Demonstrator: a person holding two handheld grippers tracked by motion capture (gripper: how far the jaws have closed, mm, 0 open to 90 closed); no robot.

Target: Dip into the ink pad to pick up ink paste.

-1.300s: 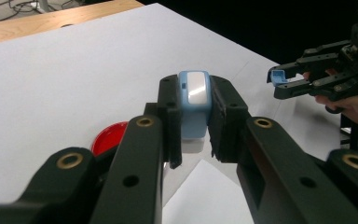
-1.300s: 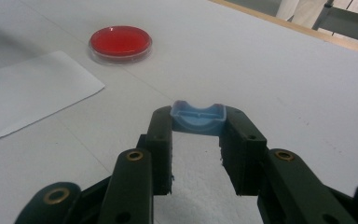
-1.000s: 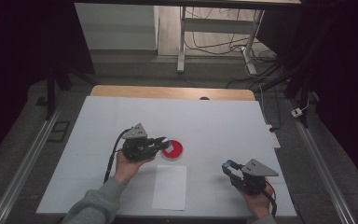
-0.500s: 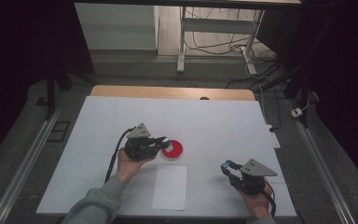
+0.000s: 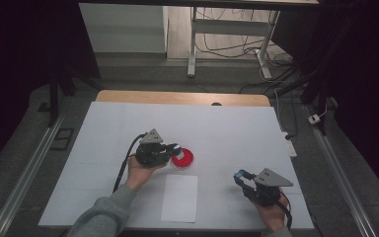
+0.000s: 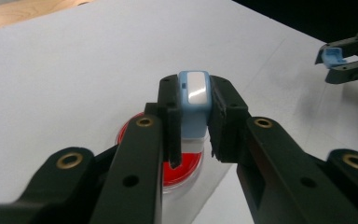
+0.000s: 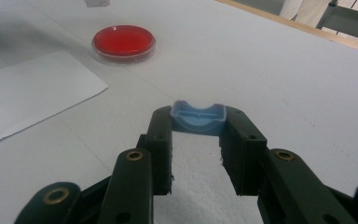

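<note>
My left gripper (image 6: 193,122) is shut on a small blue stamp with a white face (image 6: 194,95). It holds the stamp just above a round red ink pad in a clear dish (image 6: 185,169). In the high view that gripper (image 5: 173,150) sits at the dish's (image 5: 184,159) left edge, near the table's middle. My right gripper (image 7: 198,122) is shut on a light blue cap (image 7: 198,117), its hollow side up. It rests low near the front right of the table (image 5: 240,176). The red dish (image 7: 123,40) lies far off to its upper left.
A white sheet of paper (image 5: 179,197) lies flat at the front, between the two hands. The white tabletop (image 5: 227,126) ends in a wooden strip (image 5: 177,97) at the back. Metal rails run along both sides. Table legs and cables stand beyond.
</note>
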